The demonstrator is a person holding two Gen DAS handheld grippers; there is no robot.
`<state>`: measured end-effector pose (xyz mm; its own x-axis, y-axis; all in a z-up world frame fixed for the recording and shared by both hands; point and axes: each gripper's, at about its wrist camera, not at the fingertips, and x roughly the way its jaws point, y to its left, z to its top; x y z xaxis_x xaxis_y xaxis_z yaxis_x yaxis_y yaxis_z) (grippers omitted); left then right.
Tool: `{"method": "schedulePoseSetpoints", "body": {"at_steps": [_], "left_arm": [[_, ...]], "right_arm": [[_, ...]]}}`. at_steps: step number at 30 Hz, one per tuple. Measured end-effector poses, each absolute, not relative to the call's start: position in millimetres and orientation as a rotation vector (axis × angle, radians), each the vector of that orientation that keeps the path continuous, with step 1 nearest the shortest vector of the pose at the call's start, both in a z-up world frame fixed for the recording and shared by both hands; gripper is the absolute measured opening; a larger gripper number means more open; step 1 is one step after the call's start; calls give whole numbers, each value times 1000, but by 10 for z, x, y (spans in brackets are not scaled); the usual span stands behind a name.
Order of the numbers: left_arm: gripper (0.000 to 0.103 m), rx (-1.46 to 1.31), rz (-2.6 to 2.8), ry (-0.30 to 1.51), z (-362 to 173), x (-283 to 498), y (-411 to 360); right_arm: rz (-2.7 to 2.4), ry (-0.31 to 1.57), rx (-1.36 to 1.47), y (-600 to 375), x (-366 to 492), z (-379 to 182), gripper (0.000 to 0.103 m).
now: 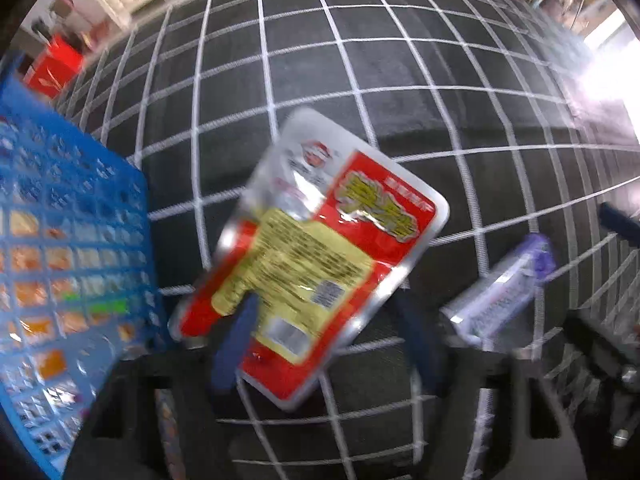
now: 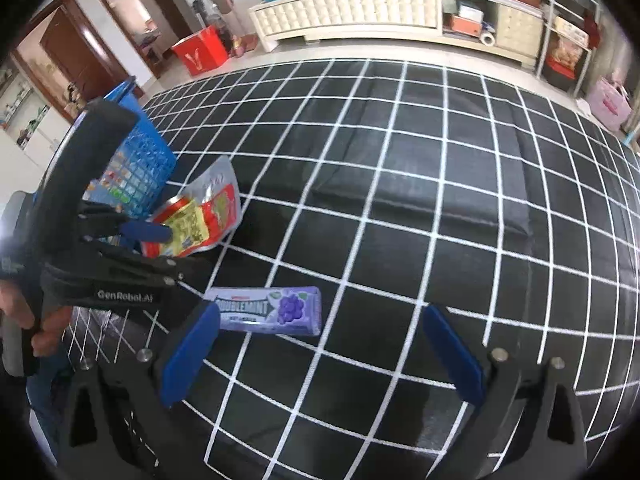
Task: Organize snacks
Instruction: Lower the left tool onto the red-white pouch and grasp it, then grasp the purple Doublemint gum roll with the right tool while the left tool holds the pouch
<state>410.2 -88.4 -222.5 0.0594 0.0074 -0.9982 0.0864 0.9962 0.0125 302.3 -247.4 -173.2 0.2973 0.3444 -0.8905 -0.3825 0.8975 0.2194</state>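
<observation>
Black surface [image 2: 400,208] with a white grid fills both views — mostly bare to the right and far side. Behind it, in the right wrist view: pale floor, a long cream cabinet [image 2: 348,12], a red bag [image 2: 202,53], brown doors at left. Blue mesh basket [image 1: 68,248] stands at the surface's left edge, packets showing through its wall, contents blurred. Left hand-held gripper [image 1: 320,344] is clamped on a red-and-silver snack pouch [image 1: 316,256], lifted off the surface just beside the basket. Right hand-held gripper [image 2: 320,354] hangs wide apart, nothing in it. Purple Doublemint gum pack [image 2: 266,310] lies flat on the surface, near its left finger [image 2: 192,354].
</observation>
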Motion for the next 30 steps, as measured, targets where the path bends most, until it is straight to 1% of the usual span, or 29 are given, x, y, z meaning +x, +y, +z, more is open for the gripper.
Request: {"method": "schedulePoseSetpoints", "body": {"at_steps": [1, 3, 7, 12, 18, 26, 28, 30], "left_arm": [[43, 104, -71, 1500, -2205, 4076, -921], [12, 141, -98, 1499, -2185, 3998, -995], [8, 185, -112, 1463, -2181, 3871, -1112], [1, 180, -124, 1425, -2120, 3664, -1059], [0, 156, -141, 1386, -1985, 3372, -1027], [0, 148, -182, 1342, -1864, 3121, -833], [0, 151, -193, 1345, -1848, 3118, -806], [0, 151, -205, 1348, -1836, 3109, -789]], "right_arm": [[494, 1171, -50, -2455, 3023, -1723, 103], [514, 1167, -76, -2421, 3032, -1700, 103], [569, 1162, -122, -2338, 3034, -1647, 103], [679, 1121, -272, -2129, 2955, -1568, 103], [828, 1064, -484, -1837, 2839, -1577, 103], [926, 1124, -567, -1595, 2984, -1801, 102], [942, 1125, -590, -1570, 2989, -1840, 101], [954, 1127, -616, -1565, 3002, -1885, 93]]}}
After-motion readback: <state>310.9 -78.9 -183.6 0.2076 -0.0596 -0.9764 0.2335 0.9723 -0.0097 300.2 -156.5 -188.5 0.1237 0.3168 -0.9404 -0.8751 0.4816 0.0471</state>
